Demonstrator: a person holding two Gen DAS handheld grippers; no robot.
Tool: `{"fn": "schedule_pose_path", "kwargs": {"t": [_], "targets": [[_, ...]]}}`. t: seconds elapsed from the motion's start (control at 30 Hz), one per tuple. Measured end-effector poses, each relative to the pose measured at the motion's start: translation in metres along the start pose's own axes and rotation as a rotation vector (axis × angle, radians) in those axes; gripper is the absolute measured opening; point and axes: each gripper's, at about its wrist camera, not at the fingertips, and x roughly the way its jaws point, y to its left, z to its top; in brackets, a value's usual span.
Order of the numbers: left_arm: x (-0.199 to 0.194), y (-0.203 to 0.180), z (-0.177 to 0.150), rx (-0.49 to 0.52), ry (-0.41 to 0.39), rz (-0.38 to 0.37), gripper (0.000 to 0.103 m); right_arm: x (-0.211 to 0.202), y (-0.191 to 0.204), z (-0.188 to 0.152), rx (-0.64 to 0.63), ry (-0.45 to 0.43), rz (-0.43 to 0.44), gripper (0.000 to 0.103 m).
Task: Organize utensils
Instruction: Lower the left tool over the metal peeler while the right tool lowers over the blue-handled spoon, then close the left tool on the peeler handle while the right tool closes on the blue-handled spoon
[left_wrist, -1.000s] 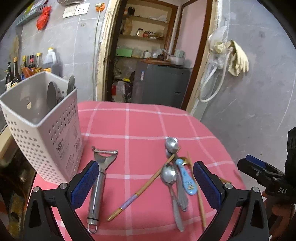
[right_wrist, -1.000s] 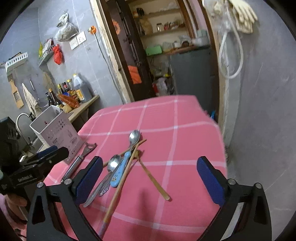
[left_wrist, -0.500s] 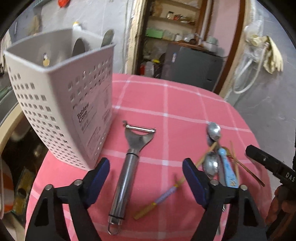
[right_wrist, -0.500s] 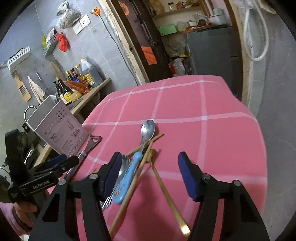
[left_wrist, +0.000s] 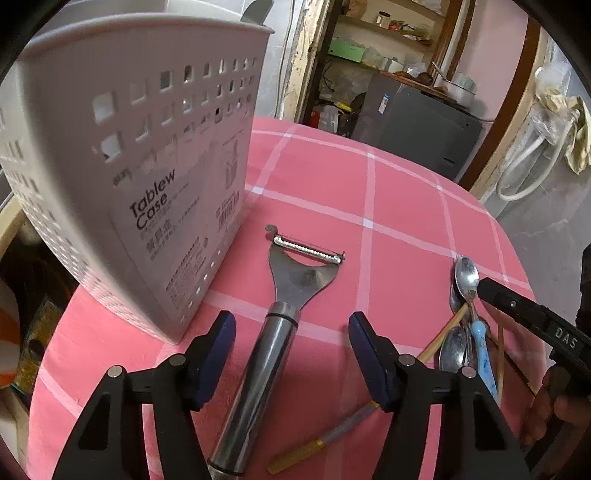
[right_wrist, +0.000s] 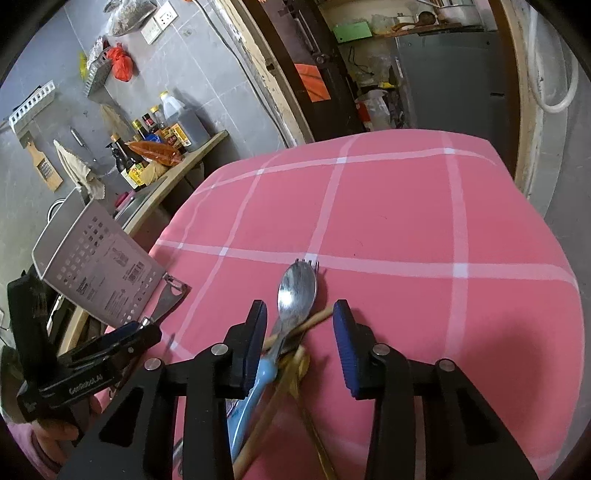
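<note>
Two grippers are hanging with jaws parted over the pink checked tablecloth (right_wrist: 406, 221): the left gripper (left_wrist: 291, 350) is straddling the peeler (left_wrist: 266, 350), blade pointing toward 12 o'clock, just beside the utensil caddy (left_wrist: 140, 166). Only the right wrist view is showing the right gripper (right_wrist: 299, 339) straddling the spork (right_wrist: 295, 291), tines toward 12, lying across chopsticks (right_wrist: 295, 328) and a blue-handled utensil (right_wrist: 251, 398). Bottles (right_wrist: 159, 140) are lining a grey-tiled wall at 10 o'clock.

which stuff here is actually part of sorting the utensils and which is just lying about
Part of the job: peeler, spoon with blue handle, chopsticks, white utensil holder, left gripper and right gripper, both open.

Just lying about: sauce bottles on the counter, red bag, hanging gloves.
</note>
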Motion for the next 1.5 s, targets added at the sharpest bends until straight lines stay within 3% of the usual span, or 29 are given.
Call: {"fn": "schedule_pose_path", "kwargs": {"t": [0.13, 0.4, 0.7, 0.97, 1.3, 1.5], "targets": [[0.002, -0.002, 0.002, 0.004, 0.007, 0.012, 0.051, 0.006, 0.002, 0.007, -0.001, -0.001, -0.002, 0.024], [0.001, -0.011, 0.002, 0.059, 0.043, 0.045, 0.024, 0.014, 0.002, 0.012, -0.002, 0.031, -0.013, 0.008], [-0.009, -0.017, -0.004, 0.045, 0.118, -0.036, 0.021, -0.005, -0.004, 0.001, 0.030, 0.014, 0.010, 0.003], [-0.008, -0.021, -0.009, 0.048, 0.231, -0.132, 0.019, -0.017, -0.020, -0.017, 0.083, 0.054, 0.049, 0.003], [0.002, -0.019, 0.007, 0.076, 0.330, -0.207, 0.022, -0.001, -0.025, -0.015, 0.118, 0.125, 0.128, 0.005], [0.007, -0.017, 0.012, 0.060, 0.377, -0.246, 0.024, 0.015, -0.023, -0.013, 0.136, 0.177, 0.173, 0.011]]}}
